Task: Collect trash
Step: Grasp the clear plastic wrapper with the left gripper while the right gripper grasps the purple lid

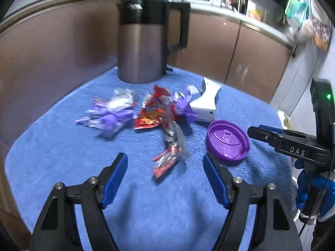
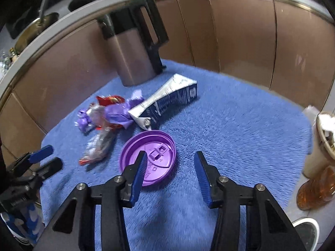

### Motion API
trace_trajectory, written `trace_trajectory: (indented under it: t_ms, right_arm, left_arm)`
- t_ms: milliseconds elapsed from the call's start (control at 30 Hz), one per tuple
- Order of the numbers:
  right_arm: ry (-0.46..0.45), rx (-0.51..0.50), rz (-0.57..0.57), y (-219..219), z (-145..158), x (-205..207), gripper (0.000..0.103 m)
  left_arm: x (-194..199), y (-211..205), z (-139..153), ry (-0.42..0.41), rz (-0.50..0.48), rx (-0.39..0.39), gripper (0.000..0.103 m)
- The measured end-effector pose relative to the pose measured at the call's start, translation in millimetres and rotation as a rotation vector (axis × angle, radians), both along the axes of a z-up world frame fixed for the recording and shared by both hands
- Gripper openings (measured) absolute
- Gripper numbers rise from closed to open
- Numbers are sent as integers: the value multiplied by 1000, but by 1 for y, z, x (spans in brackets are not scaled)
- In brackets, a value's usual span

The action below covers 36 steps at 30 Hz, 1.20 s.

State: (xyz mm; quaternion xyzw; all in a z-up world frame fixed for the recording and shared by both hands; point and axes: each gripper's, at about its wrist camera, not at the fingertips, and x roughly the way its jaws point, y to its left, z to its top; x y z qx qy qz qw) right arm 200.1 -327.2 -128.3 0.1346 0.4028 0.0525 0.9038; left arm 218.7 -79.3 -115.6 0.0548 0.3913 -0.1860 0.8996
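Right wrist view: purple lid (image 2: 155, 156) just beyond wide-open, empty right claw (image 2: 169, 159), nearer its left finger.

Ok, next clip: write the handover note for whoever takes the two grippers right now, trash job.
Left gripper: open, empty, hovering before the red-silver wrapper.
Right gripper: open, empty, just above the purple lid, one finger overlapping its near rim.
On the blue mat: lid, red-silver wrapper, purple wrapper, red snack bag, flattened carton; a kettle stands behind them.
Done: nothing collected as far as the views show.
Left: all the pieces. No bin is clearly visible.
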Motion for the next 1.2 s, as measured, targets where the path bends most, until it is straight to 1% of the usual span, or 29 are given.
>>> trace_trajectory:
  t_ms: [33, 67, 133, 167, 233, 267, 300, 333, 367, 400, 433, 500, 733, 1067, 1200]
  right_arm:
    - [13, 7, -4, -1, -6, 5, 42]
    - [26, 13, -6, -2, -11, 10, 41]
    - [43, 22, -6, -3, -20, 17, 36]
    - [50, 29, -3, -3, -24, 20, 34]
    - [56, 38, 7, -1, -29, 22, 30]
    - [59, 35, 14, 1, -31, 24, 28]
    - [59, 29, 19, 3, -31, 23, 27]
    - [56, 16, 24, 6, -32, 24, 23]
    - [53, 5, 27, 8, -32, 24, 19]
    - [50, -1, 31, 10, -32, 24, 11]
    - [47, -9, 34, 12, -31, 24, 7]
    - [40, -36, 35, 16, -29, 22, 5]
    - [-8, -43, 34, 24, -9, -6, 4]
    - [-137, -54, 34, 35, 55, -66, 4]
    - [-181, -57, 37, 38, 75, -88, 4]
  left_arm:
    - [8, -7, -6, 17, -6, 12, 61]
    - [14, -12, -12, 33, -14, 17, 58]
    - [21, -16, -20, 56, -16, 22, 47]
    - [26, -18, -25, 74, -14, 21, 44]
    - [31, -18, -33, 108, -9, 5, 31]
    - [34, -18, -37, 122, -6, -3, 27]
    - [35, -16, -40, 131, -2, -8, 19]
    - [32, -12, -41, 132, 2, -13, 15]
    - [31, -11, -41, 130, 5, -20, 14]
    - [31, -10, -40, 130, 7, -29, 14]
    - [32, -9, -39, 131, 10, -41, 13]
    - [28, -6, -36, 125, 15, -58, 13]
    - [-1, 18, -7, 71, 48, -120, 13]
    - [-60, 56, 37, -21, 103, -174, 13]
    - [-81, 67, 55, -60, 115, -187, 13]
